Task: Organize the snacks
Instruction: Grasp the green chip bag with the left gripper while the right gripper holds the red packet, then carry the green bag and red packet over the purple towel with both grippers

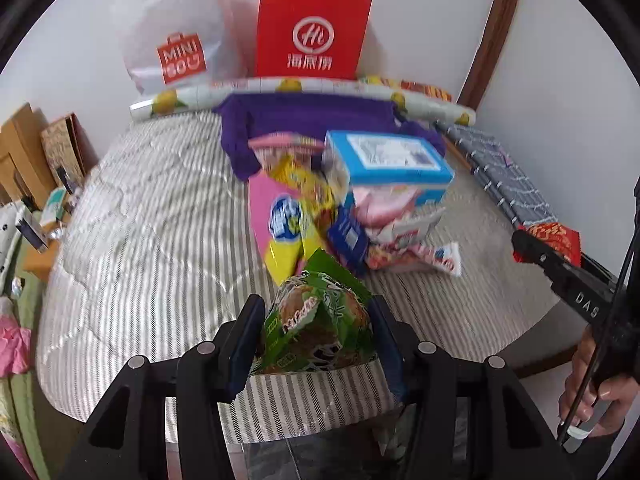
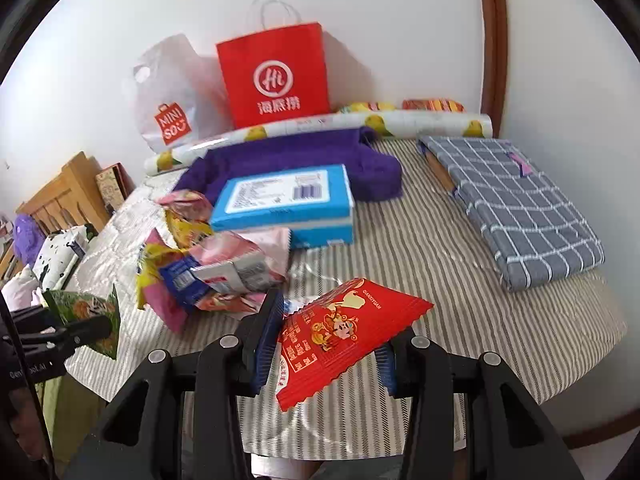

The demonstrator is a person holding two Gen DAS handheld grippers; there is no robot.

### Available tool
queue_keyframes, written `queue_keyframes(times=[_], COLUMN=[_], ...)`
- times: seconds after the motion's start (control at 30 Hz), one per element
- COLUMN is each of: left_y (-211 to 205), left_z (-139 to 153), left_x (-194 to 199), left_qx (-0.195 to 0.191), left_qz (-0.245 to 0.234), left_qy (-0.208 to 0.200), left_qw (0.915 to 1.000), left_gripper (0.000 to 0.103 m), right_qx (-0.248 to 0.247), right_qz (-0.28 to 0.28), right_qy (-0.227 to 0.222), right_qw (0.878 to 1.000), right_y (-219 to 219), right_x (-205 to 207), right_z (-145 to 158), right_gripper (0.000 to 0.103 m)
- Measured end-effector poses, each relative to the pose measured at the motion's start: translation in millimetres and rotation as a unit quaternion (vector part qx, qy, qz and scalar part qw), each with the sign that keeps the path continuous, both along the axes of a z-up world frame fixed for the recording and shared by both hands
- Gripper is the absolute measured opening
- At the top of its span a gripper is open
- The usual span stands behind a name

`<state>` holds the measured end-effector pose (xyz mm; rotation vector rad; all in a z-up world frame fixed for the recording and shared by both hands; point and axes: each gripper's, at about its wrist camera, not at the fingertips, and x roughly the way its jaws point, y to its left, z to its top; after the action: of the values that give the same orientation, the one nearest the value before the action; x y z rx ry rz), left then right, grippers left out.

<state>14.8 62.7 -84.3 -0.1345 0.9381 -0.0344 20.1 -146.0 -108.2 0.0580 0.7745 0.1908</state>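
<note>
Left wrist view: left claw (image 1: 318, 334) clamped on a green snack packet (image 1: 320, 320), pads pressing both sides, packet raised above the striped desk (image 1: 152, 240). Beyond it, a heap of snacks (image 1: 320, 216): yellow and pink packets, a dark blue packet, a blue box (image 1: 392, 160) on top at the far side. A purple cloth (image 1: 304, 116) lies behind the heap, then a lemon-print roll (image 1: 192, 98); a red paper bag (image 1: 312, 36) and a white plastic bag (image 1: 180, 40) stand against the wall. At the right edge, a person's hand (image 1: 596, 384) holds the other tool.

Right wrist view: right claw (image 2: 328, 340) gripping a red snack packet (image 2: 340, 332), held tilted above the desk, apart from the heap, which lies to the left. A grey checked cloth-covered item (image 2: 516, 200) rests on the desk's right side. The green packet shows at the left edge, held in the left claw.
</note>
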Motion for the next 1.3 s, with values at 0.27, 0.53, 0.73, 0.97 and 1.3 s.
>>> queue_keyframes(times=[0.27, 0.53, 0.73, 0.97, 1.3], left_y=[-7, -15, -21, -27, -23], left_z=[31, 53, 63, 67, 65], left_x=[13, 48, 82, 126, 188], left_qx=[-0.014, -0.018, -0.013, -0.008, 0.009], left_qz=[-0.013, -0.015, -0.023, -0.036, -0.037], left_qy=[-0.025, -0.041, -0.046, -0.044, -0.037], left_qw=[0.9995, 0.9989, 0.9986, 0.9984, 0.9986], left_gripper=[0.051, 0.051, 0.051, 0.051, 0.051], right_qx=[-0.003, -0.01, -0.017, -0.017, -0.015], right_qz=[0.009, 0.021, 0.014, 0.016, 0.033], right_qy=[-0.029, -0.036, -0.034, -0.038, -0.05], right_qw=[1.0, 0.999, 0.999, 0.999, 0.998], right_y=[7, 13, 11, 12, 24], right_x=[-2, 16, 44, 86, 145], right_z=[31, 52, 59, 66, 70], right_gripper=[0.043, 0.043, 0.043, 0.043, 0.043])
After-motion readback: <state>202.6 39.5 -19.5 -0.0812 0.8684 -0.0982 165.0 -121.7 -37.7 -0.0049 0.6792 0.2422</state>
